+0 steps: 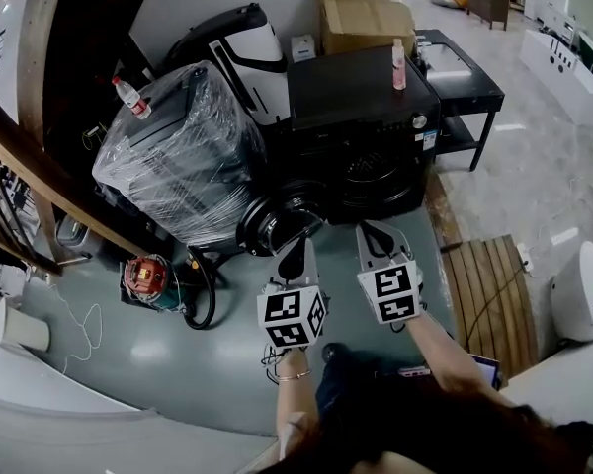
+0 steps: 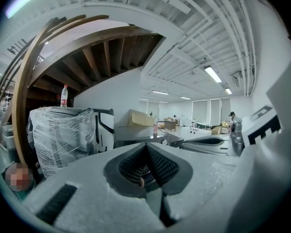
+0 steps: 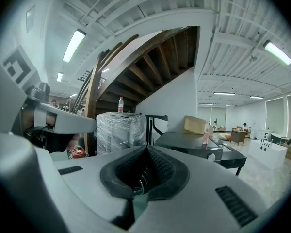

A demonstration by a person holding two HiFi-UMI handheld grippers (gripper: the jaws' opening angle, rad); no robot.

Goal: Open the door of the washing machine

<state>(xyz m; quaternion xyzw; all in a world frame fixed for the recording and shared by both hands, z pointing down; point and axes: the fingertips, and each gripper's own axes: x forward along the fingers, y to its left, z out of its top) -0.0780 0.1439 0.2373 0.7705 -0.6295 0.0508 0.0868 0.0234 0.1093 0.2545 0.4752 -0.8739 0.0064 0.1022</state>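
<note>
The black washing machine [image 1: 361, 97] stands in the middle of the head view, with its dark round opening [image 1: 371, 176] facing me. Its round door [image 1: 277, 223] appears swung out to the left of the front. My left gripper [image 1: 301, 247] points at the door's lower edge, just short of it. My right gripper [image 1: 369, 231] points at the machine's base below the opening. In the left gripper view [image 2: 146, 145] and the right gripper view [image 3: 146, 147] the jaws meet at their tips with nothing between them. The machine [image 3: 184, 142] shows beyond the right jaws.
A plastic-wrapped appliance [image 1: 178, 156] with a bottle [image 1: 130, 97] on top stands left of the machine. A pink bottle [image 1: 398, 64] and a cardboard box [image 1: 361, 13] sit on and behind it. A black table [image 1: 469, 77] is at the right, a wooden pallet [image 1: 489, 284] nearer me.
</note>
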